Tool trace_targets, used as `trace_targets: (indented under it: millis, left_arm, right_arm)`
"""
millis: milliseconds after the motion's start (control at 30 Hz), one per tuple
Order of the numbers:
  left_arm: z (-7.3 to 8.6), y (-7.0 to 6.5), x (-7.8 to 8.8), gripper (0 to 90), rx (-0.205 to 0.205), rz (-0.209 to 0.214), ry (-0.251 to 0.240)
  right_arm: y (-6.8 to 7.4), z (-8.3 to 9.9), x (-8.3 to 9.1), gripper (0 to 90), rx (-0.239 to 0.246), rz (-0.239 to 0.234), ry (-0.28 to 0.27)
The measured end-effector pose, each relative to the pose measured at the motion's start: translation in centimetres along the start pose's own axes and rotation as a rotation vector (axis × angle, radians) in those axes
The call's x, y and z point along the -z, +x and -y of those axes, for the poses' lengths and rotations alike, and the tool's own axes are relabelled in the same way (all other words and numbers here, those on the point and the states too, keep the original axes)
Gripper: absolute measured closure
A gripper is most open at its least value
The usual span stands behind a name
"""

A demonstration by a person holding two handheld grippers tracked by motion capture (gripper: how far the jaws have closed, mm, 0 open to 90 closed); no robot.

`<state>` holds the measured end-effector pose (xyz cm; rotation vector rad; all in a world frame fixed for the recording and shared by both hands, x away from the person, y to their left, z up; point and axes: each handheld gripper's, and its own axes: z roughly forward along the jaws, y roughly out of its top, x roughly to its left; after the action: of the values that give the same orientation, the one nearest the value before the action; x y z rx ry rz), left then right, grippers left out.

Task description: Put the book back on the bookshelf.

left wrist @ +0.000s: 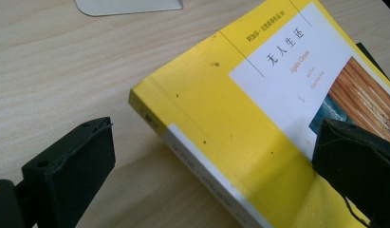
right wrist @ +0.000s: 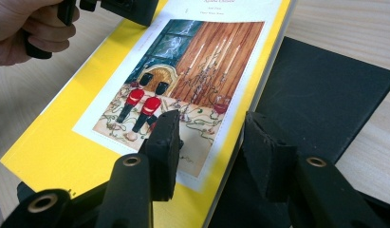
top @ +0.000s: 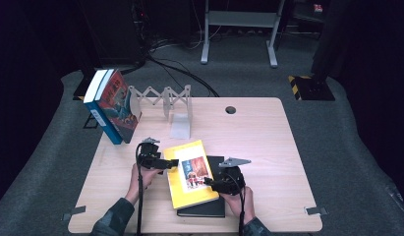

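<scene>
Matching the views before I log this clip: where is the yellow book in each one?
High view: yellow book lies at centre front of the table, on a black book.
Left gripper view: its spine corner sits at centre, cover running right.
Right gripper view: cover at centre left.
Shared landmark: the cover picture.

1. A light wooden table (top: 268,132) stands on grey carpet (top: 357,147).
2. Beyond the table, a grey metal frame (top: 239,22) rises.
3. Black cables (top: 180,69) trail across the floor.
4. The room's edges lie dark.
</scene>
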<state>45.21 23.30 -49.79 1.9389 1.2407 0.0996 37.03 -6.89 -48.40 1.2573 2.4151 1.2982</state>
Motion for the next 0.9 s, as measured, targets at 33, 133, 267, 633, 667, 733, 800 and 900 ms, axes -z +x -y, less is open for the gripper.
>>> trace_targets:
  millis: [33, 133, 267, 633, 667, 733, 800, 900]
  left_arm:
    - [0.0, 0.0, 0.0, 0.1, 0.0, 0.0, 0.0]
    - [-0.1, -0.1, -0.7, 0.1, 0.025, 0.039, 0.01]
    - [0.0, 0.1, -1.2, 0.9, 0.06, 0.109, 0.029]
    - [-1.0, -0.8, 0.3, 18.8, 0.006, 0.033, -0.019]
    - [-1.2, -0.9, 0.5, 20.0, -0.001, 0.024, -0.016]
    - [-1.5, -1.3, 0.8, 21.9, -0.023, -0.003, -0.01]
    - [-2.0, -1.8, 1.1, 24.0, -0.046, -0.028, -0.004]
    - [-2.6, -2.2, 1.5, 28.9, -0.092, -0.059, 0.01]
  right_arm:
    - [0.0, 0.0, 0.0, 56.5, 0.0, 0.0, 0.0]
    - [0.0, 0.0, 0.0, 56.5, 0.0, 0.0, 0.0]
    - [0.4, -0.3, -0.5, 56.2, 0.003, -0.014, 0.012]
    - [0.4, -0.8, -1.0, 55.8, 0.015, -0.026, 0.022]
    - [0.4, -0.9, -1.0, 55.8, 0.031, -0.022, 0.023]
    - [0.3, -1.0, -1.1, 55.9, 0.024, -0.031, 0.028]
    - [0.4, -1.1, -1.2, 55.9, 0.023, -0.03, 0.034]
    - [0.3, -1.2, -1.3, 55.9, 0.032, -0.033, 0.03]
